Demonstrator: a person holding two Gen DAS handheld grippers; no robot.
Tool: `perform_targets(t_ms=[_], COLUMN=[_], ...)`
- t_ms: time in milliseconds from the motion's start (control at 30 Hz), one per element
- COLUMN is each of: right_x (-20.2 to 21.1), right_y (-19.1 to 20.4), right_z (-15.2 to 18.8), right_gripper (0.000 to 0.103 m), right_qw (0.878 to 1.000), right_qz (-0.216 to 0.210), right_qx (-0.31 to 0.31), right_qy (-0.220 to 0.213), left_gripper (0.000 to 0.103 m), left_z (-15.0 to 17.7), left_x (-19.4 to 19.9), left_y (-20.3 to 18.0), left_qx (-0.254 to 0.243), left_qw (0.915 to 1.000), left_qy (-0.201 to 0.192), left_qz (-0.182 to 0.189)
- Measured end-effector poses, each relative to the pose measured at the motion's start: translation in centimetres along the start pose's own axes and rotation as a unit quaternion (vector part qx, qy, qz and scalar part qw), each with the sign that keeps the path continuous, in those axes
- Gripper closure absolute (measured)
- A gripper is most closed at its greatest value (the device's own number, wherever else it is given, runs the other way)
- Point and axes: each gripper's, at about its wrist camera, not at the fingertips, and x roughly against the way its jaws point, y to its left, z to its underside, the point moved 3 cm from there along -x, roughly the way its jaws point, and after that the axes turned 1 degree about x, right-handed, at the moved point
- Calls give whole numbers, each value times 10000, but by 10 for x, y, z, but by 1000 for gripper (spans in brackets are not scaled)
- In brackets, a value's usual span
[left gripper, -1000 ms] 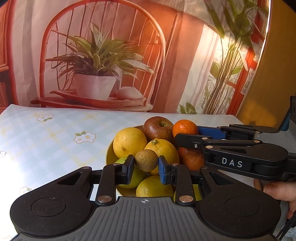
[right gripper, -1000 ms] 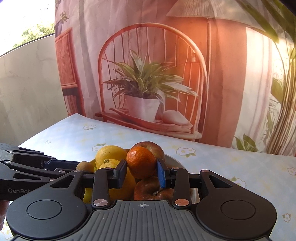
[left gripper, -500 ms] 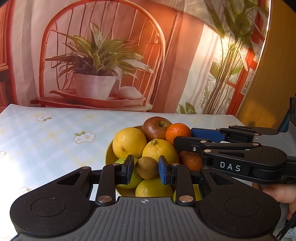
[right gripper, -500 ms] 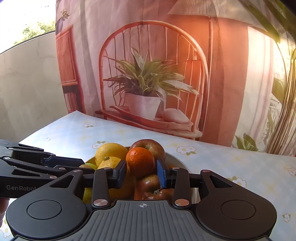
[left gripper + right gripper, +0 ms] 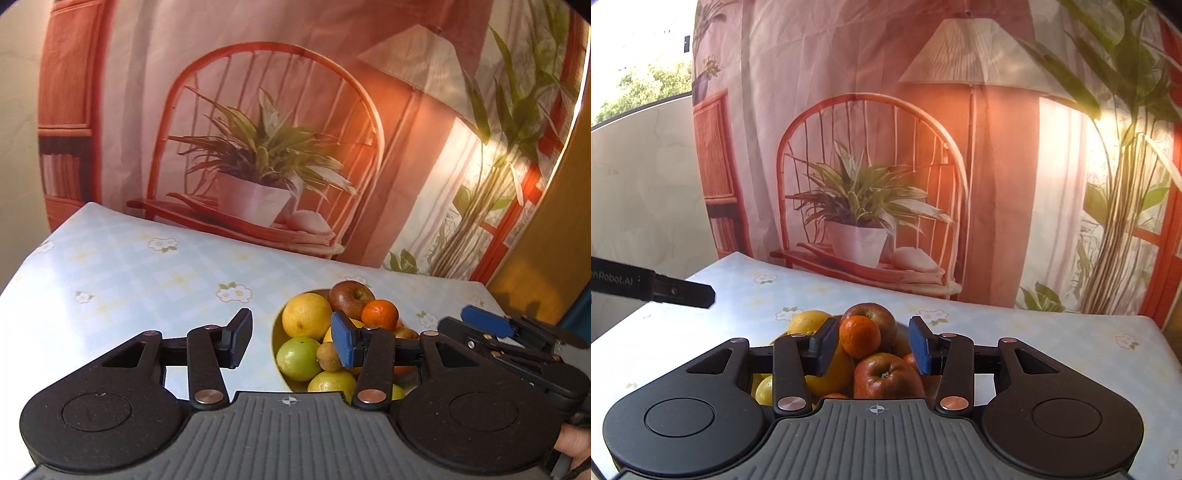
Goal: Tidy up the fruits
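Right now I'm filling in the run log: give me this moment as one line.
left gripper: opening, empty | right gripper: opening, pads clear of small orange mandarin | brown kiwi: lying among fruit in yellow bowl

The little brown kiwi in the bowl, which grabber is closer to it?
Left. The kiwi sits right beside the left gripper's blue pad, outside its opening jaws. The right gripper is opening around the mandarin, farther away.

Two apples (image 5: 886, 380), one bowl (image 5: 277, 334), one kiwi (image 5: 328, 356).
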Motion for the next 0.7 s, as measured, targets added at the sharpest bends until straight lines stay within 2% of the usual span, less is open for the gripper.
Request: perform_targets(t_ms=[200,367,467,567,700], right_x=[62,103,119,121,114], right_y=[-6,-14,-16,-21,-24], right_z=[14,42,63,83,97], right_gripper=[60,58,57,57,54], right_qw=[9998,9995,9991,9977,9955], right_qz=[62,148,302,492,762], right_qx=[-166,-291,-289,-366,-422], right_qy=[-55,14,111,276,385], left_gripper=[54,53,53,53,53], left_z=[2,24,43,59,74], left_x=[62,93,97,87,69], left_y=[22,34,38,42,43], left_qx=[491,775,851,812,492], left_qw=[9986,9961,9951,9941,9932], left_qy=[-33,54,185,292,429], left_qz=[-196,-421,-461,-660,-961])
